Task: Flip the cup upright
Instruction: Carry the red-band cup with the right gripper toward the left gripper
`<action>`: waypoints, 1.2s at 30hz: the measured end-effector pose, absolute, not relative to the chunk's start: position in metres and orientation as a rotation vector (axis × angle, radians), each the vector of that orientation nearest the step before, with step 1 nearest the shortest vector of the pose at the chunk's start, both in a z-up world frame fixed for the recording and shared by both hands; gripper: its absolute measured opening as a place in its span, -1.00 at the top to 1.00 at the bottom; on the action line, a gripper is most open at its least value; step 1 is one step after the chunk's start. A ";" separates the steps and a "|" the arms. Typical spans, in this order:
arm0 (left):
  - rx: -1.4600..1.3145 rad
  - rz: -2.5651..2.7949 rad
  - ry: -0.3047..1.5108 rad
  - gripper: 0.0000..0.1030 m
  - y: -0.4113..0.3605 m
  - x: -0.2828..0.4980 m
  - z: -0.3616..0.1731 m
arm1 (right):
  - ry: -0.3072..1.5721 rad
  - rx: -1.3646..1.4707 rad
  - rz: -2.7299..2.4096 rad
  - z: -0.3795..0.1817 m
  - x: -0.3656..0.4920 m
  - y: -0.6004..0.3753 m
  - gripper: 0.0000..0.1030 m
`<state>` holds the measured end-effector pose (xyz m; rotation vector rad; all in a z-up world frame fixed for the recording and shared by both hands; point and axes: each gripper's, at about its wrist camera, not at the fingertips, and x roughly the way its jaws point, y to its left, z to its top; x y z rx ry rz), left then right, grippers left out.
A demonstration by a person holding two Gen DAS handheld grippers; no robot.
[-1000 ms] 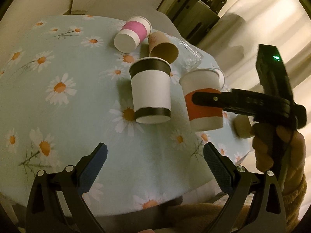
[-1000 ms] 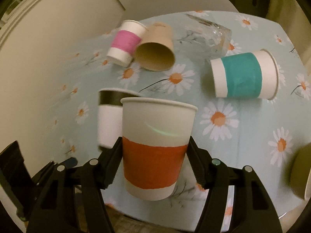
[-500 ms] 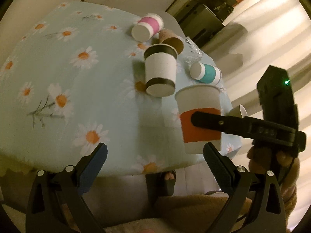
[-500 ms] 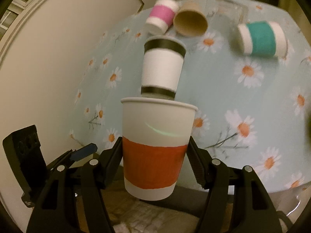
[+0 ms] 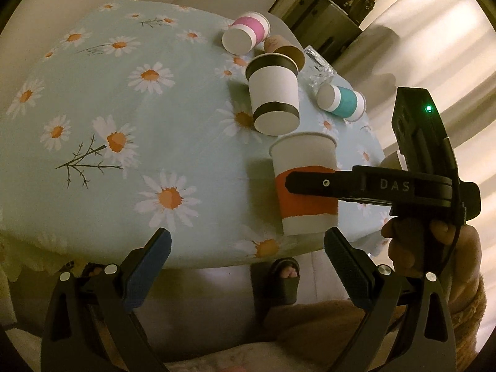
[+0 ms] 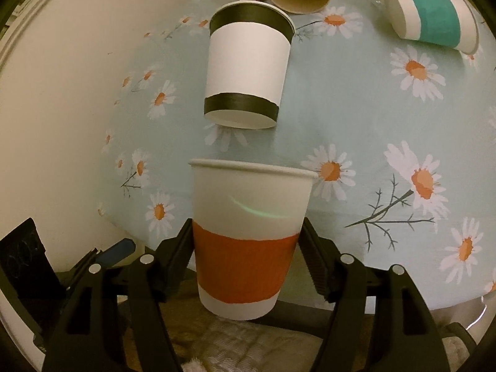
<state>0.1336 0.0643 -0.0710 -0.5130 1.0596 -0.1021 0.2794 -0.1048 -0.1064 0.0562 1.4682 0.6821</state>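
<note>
My right gripper (image 6: pixel 246 248) is shut on a white paper cup with a red band (image 6: pixel 248 238), held upright, rim up, near the table's front edge. The same red-banded cup (image 5: pixel 305 187) shows in the left wrist view, with the right gripper (image 5: pixel 310 186) clamped across its band. My left gripper (image 5: pixel 246 254) is open and empty, below and in front of the table edge, just left of the cup. A white cup with black bands (image 5: pixel 274 99) (image 6: pixel 246 68) stands upright behind it.
The round table wears a light blue daisy cloth (image 5: pixel 124 108). At its far side lie a pink-banded cup (image 5: pixel 246 32), a brown cup (image 5: pixel 285 49), a clear glass (image 5: pixel 317 69) and a teal-banded cup (image 5: pixel 342 102) (image 6: pixel 434 18), all on their sides. A sandalled foot (image 5: pixel 286 274) shows under the table.
My right gripper has carried the red-banded cup back toward the table's front edge and kept it upright. My left gripper has pulled back and stayed open.
</note>
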 end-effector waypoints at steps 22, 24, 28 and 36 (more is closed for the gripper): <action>-0.513 -0.135 1.103 -0.87 0.039 0.160 -0.040 | 1.203 0.290 0.681 -0.025 0.236 -0.232 -0.55; -0.510 -0.140 1.122 -0.87 0.031 0.170 -0.034 | 1.201 0.288 0.688 -0.026 0.234 -0.244 -0.55; -0.502 -0.126 1.163 -0.87 0.015 0.190 -0.030 | 1.181 0.262 0.677 -0.031 0.230 -0.251 -0.55; -0.442 -0.063 1.268 -0.85 -0.022 0.225 -0.044 | 1.181 0.312 0.656 -0.043 0.231 -0.292 -0.55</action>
